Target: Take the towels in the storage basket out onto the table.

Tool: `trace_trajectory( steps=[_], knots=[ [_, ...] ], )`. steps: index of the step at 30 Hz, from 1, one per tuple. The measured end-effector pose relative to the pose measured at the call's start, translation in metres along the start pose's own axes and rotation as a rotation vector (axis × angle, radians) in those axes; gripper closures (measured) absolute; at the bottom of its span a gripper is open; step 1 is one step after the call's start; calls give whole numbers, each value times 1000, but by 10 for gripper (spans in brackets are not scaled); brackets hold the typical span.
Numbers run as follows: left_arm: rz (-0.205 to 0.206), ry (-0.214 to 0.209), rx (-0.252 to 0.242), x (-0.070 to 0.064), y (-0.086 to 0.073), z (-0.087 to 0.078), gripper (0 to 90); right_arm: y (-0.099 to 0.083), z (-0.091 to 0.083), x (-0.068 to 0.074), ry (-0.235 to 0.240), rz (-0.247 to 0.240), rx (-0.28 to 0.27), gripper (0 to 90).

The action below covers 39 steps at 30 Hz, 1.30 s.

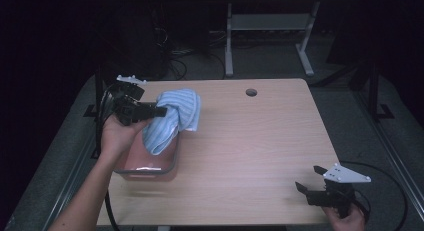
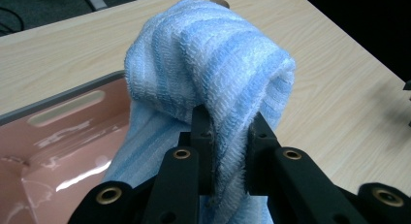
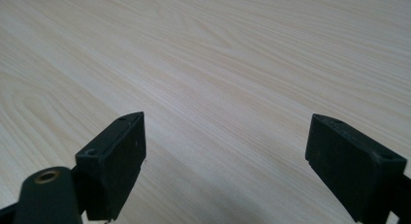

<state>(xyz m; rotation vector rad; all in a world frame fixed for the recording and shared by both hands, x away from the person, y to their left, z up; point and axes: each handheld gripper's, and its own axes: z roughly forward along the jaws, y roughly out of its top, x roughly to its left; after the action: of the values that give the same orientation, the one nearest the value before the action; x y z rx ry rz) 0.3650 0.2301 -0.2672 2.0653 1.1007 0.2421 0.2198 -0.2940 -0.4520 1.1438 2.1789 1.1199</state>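
- Surface: light wood-grain tabletop (image 1: 240,141) with rounded corners and a round cable hole (image 1: 251,92) near its far edge; bare wood across the middle and right.
- Room: dim. Grey floor (image 1: 345,116) around the tabletop; white legs of a second desk (image 1: 270,26) behind it, with loose cables on the floor at far left.
- Tray: a pink tray with a grey rim (image 1: 150,166) sits at the left side of the tabletop, near the front-left quarter; a slot handle shows in its wall in the left gripper view.
- Towel: a blue-striped towel (image 1: 175,116) is bunched and lifted at the tray's far end. Its long axis runs from far right down to near left, the lower end hanging into the tray.
- Left claw (image 1: 159,111): closed tight on a fold of the towel, cloth pinched between both jaws.
- Right claw (image 1: 310,178): jaws spread wide, nothing between them, low over the front-right corner, well apart from the towel.
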Motion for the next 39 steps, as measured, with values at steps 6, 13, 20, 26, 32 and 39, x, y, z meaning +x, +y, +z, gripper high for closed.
trace_trajectory(
  steps=[6,13,20,26,32,39],
  knots=[
    [12,-12,9,-5,4,7,782,0,0,0,2,-1,-1,141],
    [23,-36,14,-15,8,23,781,0,-2,-1,-1,2,-10,141],
    [27,-57,22,-22,10,36,780,1,-2,0,-1,4,-9,141],
    [34,-76,33,-30,12,49,780,1,-3,-1,0,2,-14,141],
    [34,-96,36,-36,14,59,780,1,-3,-1,0,3,-18,141],
    [58,-119,60,-48,17,79,780,2,-4,-1,0,4,-24,141]
  ],
)
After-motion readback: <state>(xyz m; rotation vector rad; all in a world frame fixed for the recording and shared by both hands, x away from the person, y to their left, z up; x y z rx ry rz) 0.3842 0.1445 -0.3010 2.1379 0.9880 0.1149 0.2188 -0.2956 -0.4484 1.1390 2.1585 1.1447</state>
